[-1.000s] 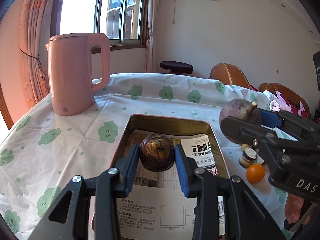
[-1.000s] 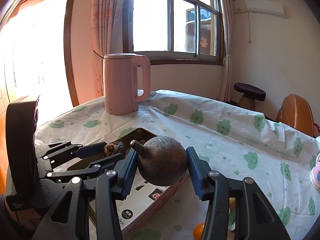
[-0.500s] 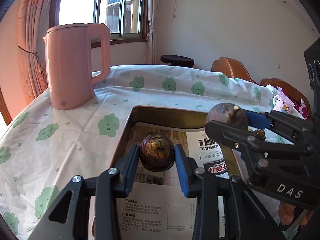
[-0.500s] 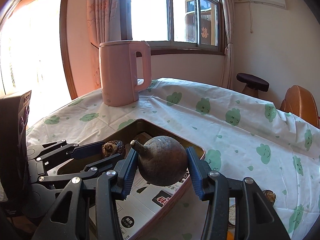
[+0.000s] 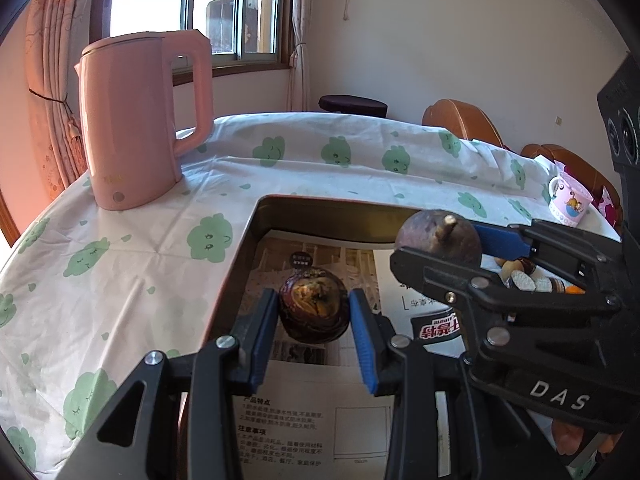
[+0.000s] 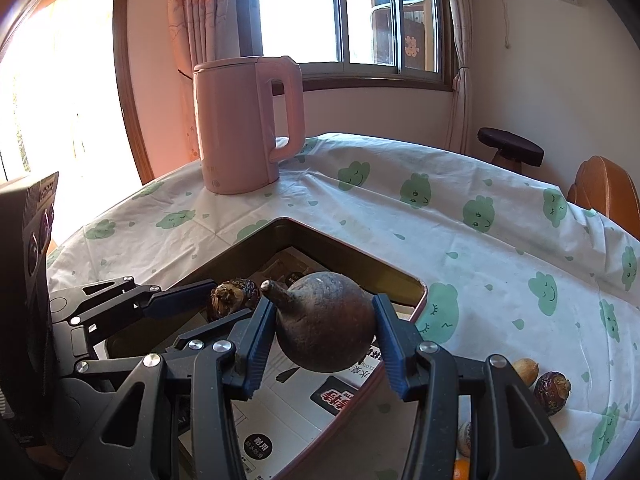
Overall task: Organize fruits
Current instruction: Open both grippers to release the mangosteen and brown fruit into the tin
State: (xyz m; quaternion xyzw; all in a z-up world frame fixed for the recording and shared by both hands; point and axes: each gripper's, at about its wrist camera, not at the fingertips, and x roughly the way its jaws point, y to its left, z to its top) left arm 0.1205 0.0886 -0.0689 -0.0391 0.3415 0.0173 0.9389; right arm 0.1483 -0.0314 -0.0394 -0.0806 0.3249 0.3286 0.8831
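My left gripper (image 5: 314, 312) is shut on a small dark wrinkled fruit (image 5: 313, 305), held over the metal tray (image 5: 320, 206) lined with printed paper. Beside it my right gripper (image 6: 324, 332) is shut on a bigger round brown fruit with a stem (image 6: 326, 326), also above the tray (image 6: 352, 256). In the left wrist view the right gripper (image 5: 480, 258) comes in from the right with its brown fruit (image 5: 438, 236). In the right wrist view the left gripper (image 6: 224, 302) reaches in from the left with the wrinkled fruit (image 6: 232, 298).
A pink kettle (image 5: 140, 120) stands at the tablecloth's far left. Loose fruits lie right of the tray: a wrinkled one (image 6: 554, 392), a pale one (image 6: 526, 370) and an orange (image 6: 462, 470). A cartoon cup (image 5: 568, 200) sits at the right edge. Chairs and a stool stand behind.
Both grippers have sunk toward the tray with their fruits. The right gripper has moved left over the tray's right side, nearer the left one. Both grips are unchanged.
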